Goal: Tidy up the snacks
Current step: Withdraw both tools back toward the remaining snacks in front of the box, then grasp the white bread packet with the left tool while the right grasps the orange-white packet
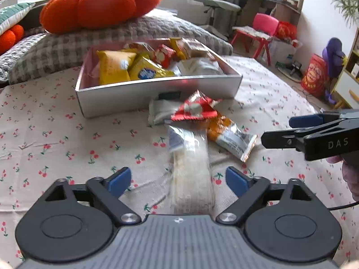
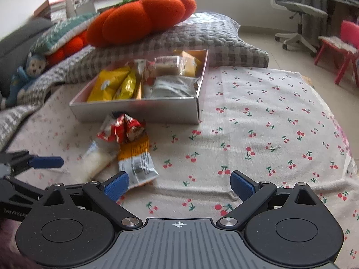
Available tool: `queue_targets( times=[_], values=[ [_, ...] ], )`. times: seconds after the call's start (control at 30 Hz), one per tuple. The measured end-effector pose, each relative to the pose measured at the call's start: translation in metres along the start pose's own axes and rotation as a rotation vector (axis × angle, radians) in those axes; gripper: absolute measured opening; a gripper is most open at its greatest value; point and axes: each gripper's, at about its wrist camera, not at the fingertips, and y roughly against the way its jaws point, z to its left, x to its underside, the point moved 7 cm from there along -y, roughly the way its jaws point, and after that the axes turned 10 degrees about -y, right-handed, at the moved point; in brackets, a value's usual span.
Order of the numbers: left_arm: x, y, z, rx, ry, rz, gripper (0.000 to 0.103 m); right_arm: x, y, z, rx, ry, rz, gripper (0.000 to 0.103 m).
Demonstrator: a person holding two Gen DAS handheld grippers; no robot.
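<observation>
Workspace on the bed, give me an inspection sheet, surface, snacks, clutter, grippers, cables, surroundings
Surface: cherry-print sheet, wrinkled, covering the bed.
Job's things: silver box holding yellow, red and white snack packs. Outside it, in front: red packet, orange-and-silver packet, clear cracker sleeve and a pale packet, overlapping in a loose pile.
Clutter: orange pumpkin cushion on a grey checked pillow; blue plush toy.
Grippers: left gripper open, straddling the cracker sleeve's near end, not closed on it; right gripper open, over bare sheet.
Cables: one thin black lead beside the right gripper.
Surroundings: office chair, pink child's chair, red bag.
</observation>
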Motion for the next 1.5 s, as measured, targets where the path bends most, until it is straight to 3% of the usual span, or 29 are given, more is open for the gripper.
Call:
queue_targets(
  times=[0.17, 0.4, 0.5, 0.87, 1.5],
  values=[
    [0.002, -0.002, -0.006, 0.003, -0.020, 0.013, 0.075, 0.011, -0.007, 0.007, 0.008, 0.087, 0.014, 0.098],
    [0.002, 0.004, 0.000, 0.011, 0.003, 0.021, 0.040, 0.024, -0.012, 0.022, -0.003, 0.179, 0.031, 0.099],
    [0.003, 0.006, 0.005, 0.015, 0.019, 0.030, 0.034, 0.030, -0.012, 0.030, -0.008, 0.231, 0.025, 0.099],
    [0.007, 0.012, 0.022, -0.032, 0.071, 0.046, 0.033, 0.023, -0.024, 0.053, 0.005, 0.316, -0.003, 0.101],
    [0.014, 0.019, 0.039, -0.075, 0.119, 0.053, 0.034, 0.010, -0.041, 0.066, 0.016, 0.267, 0.013, 0.099]
  ],
)
